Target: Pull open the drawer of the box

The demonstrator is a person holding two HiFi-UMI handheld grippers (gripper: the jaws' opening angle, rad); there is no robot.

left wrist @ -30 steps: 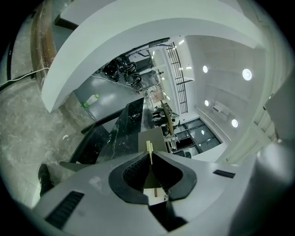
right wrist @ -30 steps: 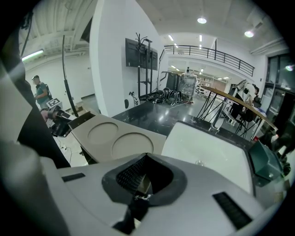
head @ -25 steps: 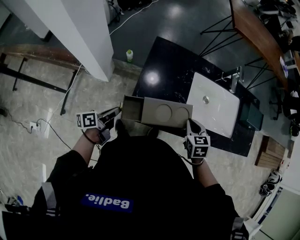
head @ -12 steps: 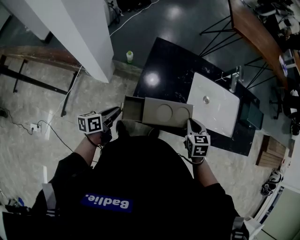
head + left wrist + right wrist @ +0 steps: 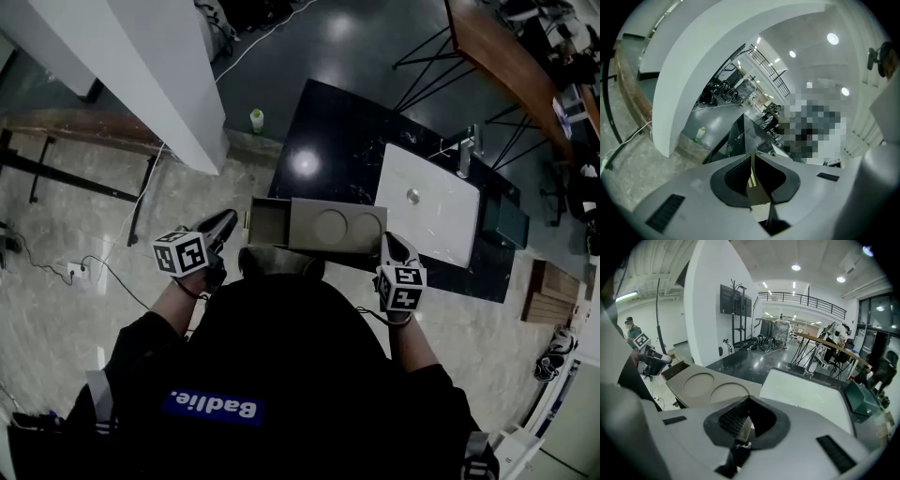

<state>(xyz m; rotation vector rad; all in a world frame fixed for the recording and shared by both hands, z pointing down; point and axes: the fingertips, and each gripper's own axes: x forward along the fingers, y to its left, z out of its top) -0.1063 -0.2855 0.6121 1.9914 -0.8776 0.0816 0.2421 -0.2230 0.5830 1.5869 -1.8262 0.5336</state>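
Beige rectangular box [image 5: 328, 226], flat-topped with two shallow round recesses in its lid, lies on the near part of the glossy black table [image 5: 333, 131]; one long side faces the person. Its open-topped beige drawer [image 5: 267, 221] stands partly out of the box's left end, pointing toward the left gripper; the cavity shows in the head view, but its contents cannot be made out.

Left gripper [image 5: 231, 221]: marker cube uppermost, dark jaws aimed rightward at the outer end of the drawer; from the head view alone contact cannot be confirmed. In the left gripper view the ribbed pads are drawn nearly together with a thin tan strip nipped between them; the claw is judged clenched on the drawer's front edge.

Right gripper [image 5: 391, 247]: placed at the box's right end, at the corner nearest the person; marker cube toward the person. In the right gripper view a tan edge of the box sits between the pads, and they press on it; the claw is grasping the box.

Surroundings: a white rectangular slab with a small round metal fitting [image 5: 427, 214] lies on the table just beside the box's right end, set at an angle to it; a small green-capped bottle [image 5: 257, 116] stands upright on the floor near the table's left corner, close to the foot of a broad white pillar [image 5: 159, 66] and well apart from the box; a dark cable [image 5: 131, 220] trails over the pale floor on the left.
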